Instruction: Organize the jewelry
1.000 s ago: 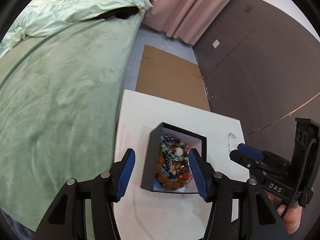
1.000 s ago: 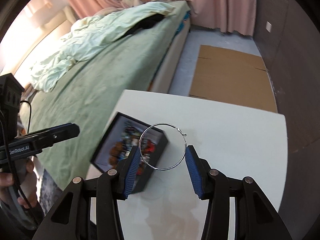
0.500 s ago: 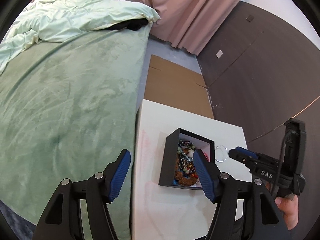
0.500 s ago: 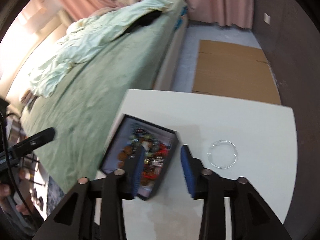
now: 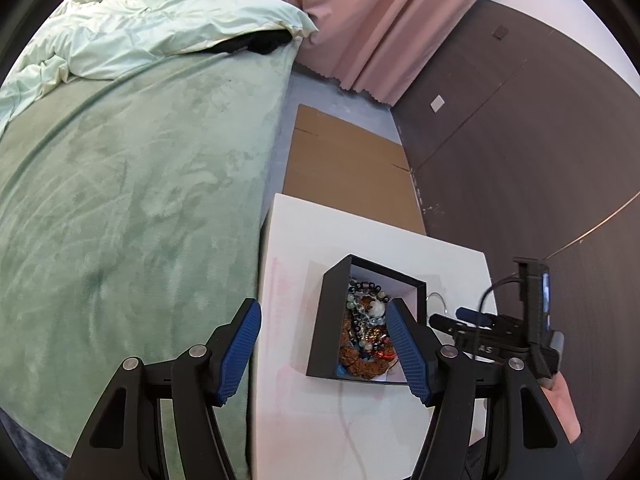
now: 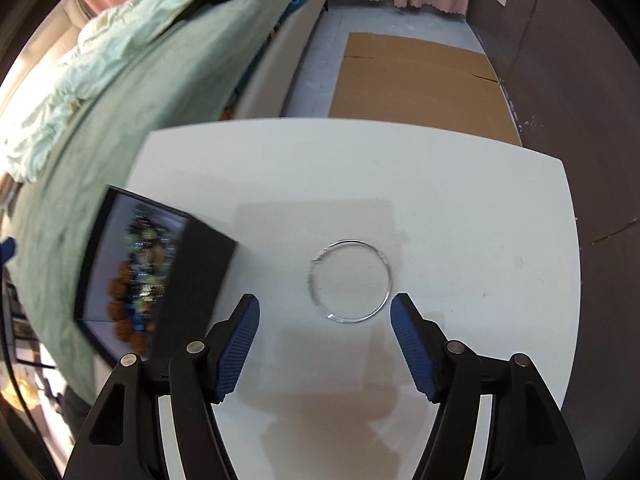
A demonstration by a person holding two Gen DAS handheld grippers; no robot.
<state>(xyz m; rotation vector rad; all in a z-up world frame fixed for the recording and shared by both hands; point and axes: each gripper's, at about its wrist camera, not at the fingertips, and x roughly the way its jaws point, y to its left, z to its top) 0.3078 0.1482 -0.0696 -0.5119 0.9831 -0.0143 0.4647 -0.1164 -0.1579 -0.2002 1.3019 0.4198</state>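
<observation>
**One hoop out, a boxful to go**

A thin silver hoop (image 6: 350,280) lies flat on the white table (image 6: 460,200), apart from everything else. The right gripper (image 6: 325,350) hangs just above and short of it, jaws spread wide and empty. The black box (image 5: 326,320) sits near the table's bed-side edge, packed with tangled beads and bracelets (image 5: 366,336) (the pieces are too jumbled to count). The left gripper (image 5: 324,348) is also wide open and holds nothing; it hovers off the table's edge, with the box showing beside its right finger.

By my reading the sorting has barely begun: one piece is laid out on its own, and the heap in the box remains to be separated.
</observation>
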